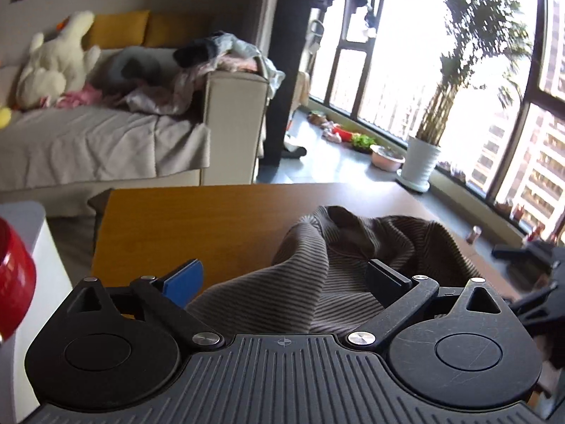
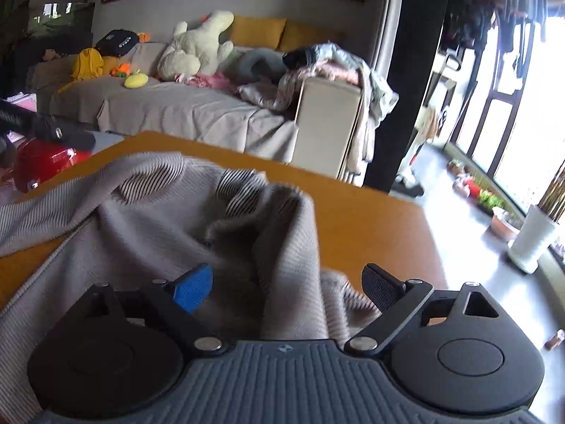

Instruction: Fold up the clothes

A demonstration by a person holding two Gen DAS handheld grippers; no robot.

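Left wrist view: left tool (image 1: pixel 282 282) spread wide, striped sweater (image 1: pixel 353 247) bunched between its fingers, ungripped, on the counter (image 1: pixel 194 222). Right tool (image 2: pixel 293 286) likewise wide over the sweater.

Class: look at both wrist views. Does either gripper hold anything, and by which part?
Neither. The left gripper and right gripper are both open, with bunched folds of the striped garment lying loose between their fingers on the wooden table.
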